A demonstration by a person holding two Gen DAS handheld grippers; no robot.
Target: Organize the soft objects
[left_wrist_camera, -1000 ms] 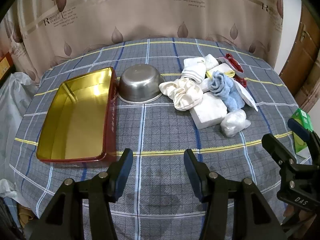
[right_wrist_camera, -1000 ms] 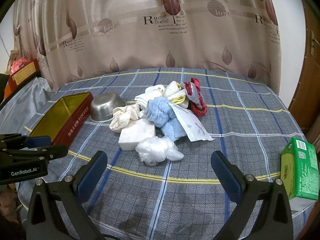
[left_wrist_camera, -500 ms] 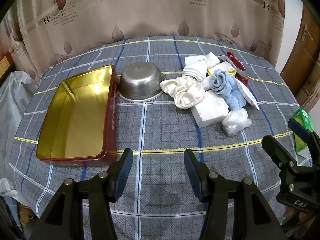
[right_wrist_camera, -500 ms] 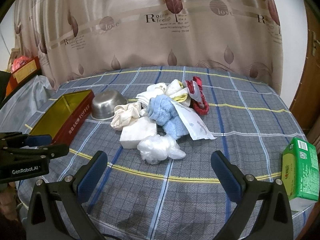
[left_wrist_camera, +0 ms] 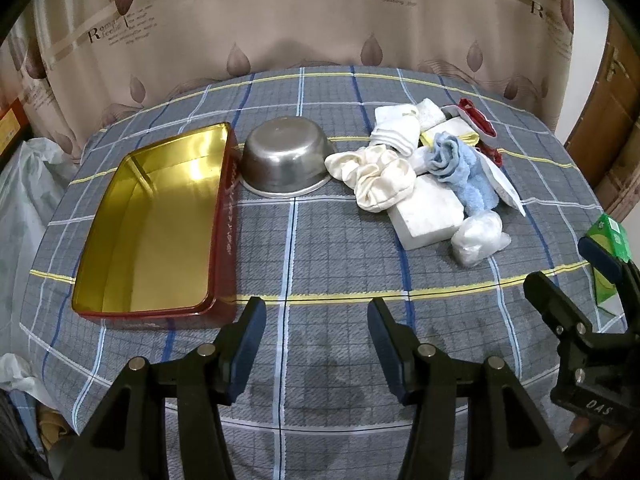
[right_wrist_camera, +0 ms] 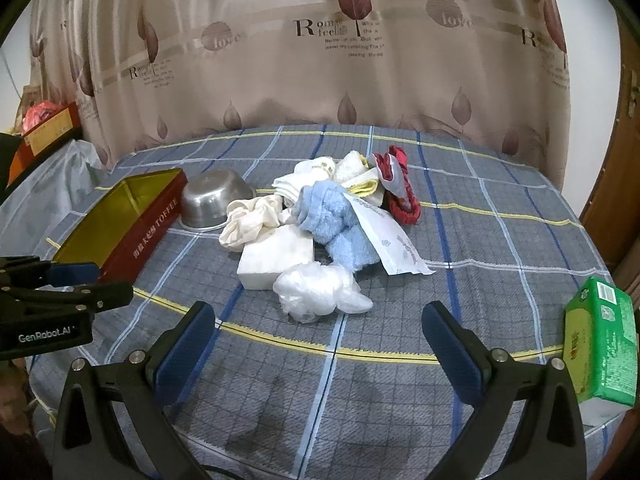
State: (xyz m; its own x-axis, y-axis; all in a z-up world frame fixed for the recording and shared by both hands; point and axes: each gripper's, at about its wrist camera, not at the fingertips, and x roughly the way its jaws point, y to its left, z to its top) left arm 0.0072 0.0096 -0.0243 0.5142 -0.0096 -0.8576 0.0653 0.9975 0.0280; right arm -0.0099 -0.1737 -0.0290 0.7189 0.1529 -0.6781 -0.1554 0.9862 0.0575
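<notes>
A heap of soft things lies mid-table: a cream scrunchie (left_wrist_camera: 376, 178) (right_wrist_camera: 252, 220), a blue towel (left_wrist_camera: 460, 164) (right_wrist_camera: 332, 216), a white foam block (left_wrist_camera: 428, 216) (right_wrist_camera: 276, 256), a crumpled clear plastic bag (left_wrist_camera: 478, 236) (right_wrist_camera: 320, 290), white cloths (left_wrist_camera: 394, 130) and a red scrunchie (right_wrist_camera: 402, 196). An open gold-lined red tin (left_wrist_camera: 152, 220) (right_wrist_camera: 132, 216) sits to the left, a steel bowl (left_wrist_camera: 284, 164) (right_wrist_camera: 214, 200) beside it. My left gripper (left_wrist_camera: 316, 332) stands open over bare cloth near the tin's corner. My right gripper (right_wrist_camera: 318, 344) is open just short of the bag, nothing between its fingers.
A green carton (right_wrist_camera: 600, 344) (left_wrist_camera: 610, 256) stands at the table's right edge. The checked tablecloth (left_wrist_camera: 320, 264) covers a round table. A patterned curtain (right_wrist_camera: 320, 60) hangs behind. A white bag (left_wrist_camera: 20, 184) lies off the left edge.
</notes>
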